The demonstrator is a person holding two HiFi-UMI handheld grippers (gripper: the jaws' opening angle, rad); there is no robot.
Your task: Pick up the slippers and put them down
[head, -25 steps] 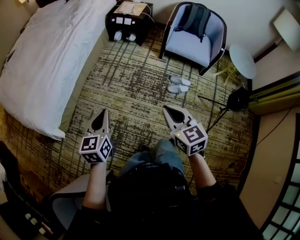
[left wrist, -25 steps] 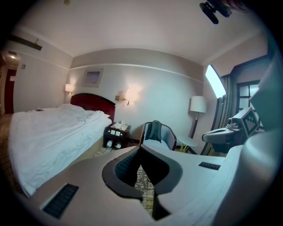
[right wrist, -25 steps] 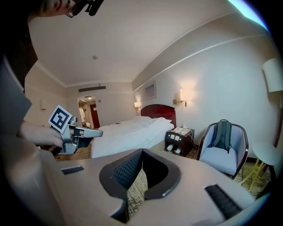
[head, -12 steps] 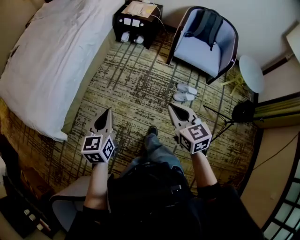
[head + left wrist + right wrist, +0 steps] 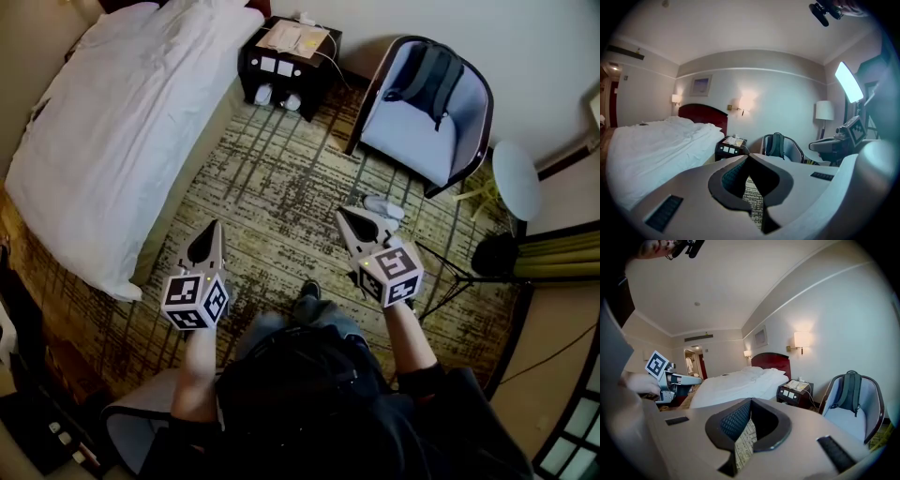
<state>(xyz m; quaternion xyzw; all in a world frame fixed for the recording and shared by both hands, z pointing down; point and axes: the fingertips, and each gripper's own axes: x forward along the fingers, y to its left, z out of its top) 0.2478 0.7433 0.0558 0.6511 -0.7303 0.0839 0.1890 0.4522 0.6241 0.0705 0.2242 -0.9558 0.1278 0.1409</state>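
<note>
A pair of white slippers [image 5: 386, 205] lies on the patterned carpet in front of the armchair, partly hidden behind my right gripper in the head view. My right gripper [image 5: 342, 215] hovers above the carpet just left of them, jaws shut with nothing between them. My left gripper [image 5: 211, 226] is held level with it further left, also shut and empty. In the left gripper view the closed tips [image 5: 748, 157] point toward the nightstand and chair. The right gripper's tips [image 5: 750, 402] meet the same way. Neither gripper view shows the slippers.
A white bed [image 5: 112, 141] fills the left side. A dark nightstand [image 5: 286, 61] stands at its head. The armchair [image 5: 427, 112] with a backpack is at the upper right, a round white table [image 5: 516, 178] and a tripod [image 5: 492, 255] beside it. My shoe [image 5: 307, 291] is on the carpet.
The whole view has moved forward across the carpet. The slippers and chair have come closer, and the slippers now sit right beside the right gripper's tip. Both grippers stayed shut.
</note>
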